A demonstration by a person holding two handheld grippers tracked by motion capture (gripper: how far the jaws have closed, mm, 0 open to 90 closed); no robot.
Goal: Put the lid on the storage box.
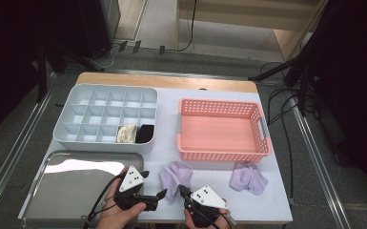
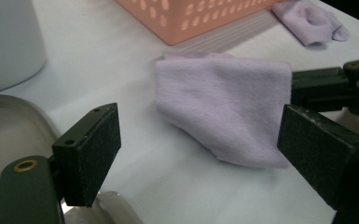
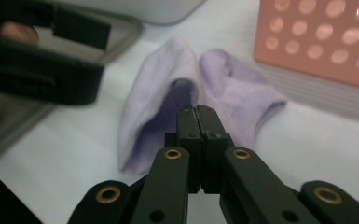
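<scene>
Low in the high view, just left of centre, the left gripper (image 1: 158, 196) sits with its jaws spread wide, nothing between the pads, pointing right toward the near lilac sock (image 1: 175, 175). In the left gripper view those two black pads stand far apart at the lower left and lower right of the frame, and the sock (image 2: 224, 112) lies on the white table (image 2: 116, 56) in the middle of the frame, beyond the pads and apart from them. The right gripper (image 1: 185, 192) is at the bottom centre of the high view, its tips at the sock's lower edge; in the right gripper view its jaws (image 3: 196, 112) are pressed tight together at frame centre against the sock's (image 3: 168, 102) fold, though whether any cloth is caught between them I cannot tell. A second lilac sock (image 1: 248, 178) lies at the lower right, just below the pink basket (image 1: 221, 152). The compartment box (image 1: 76, 102) holds a cream bundle (image 1: 126, 134) and a black bundle (image 1: 145, 133) in neighbouring bottom-row cells. The metal tray (image 1: 71, 191) fills the lower left.
</scene>
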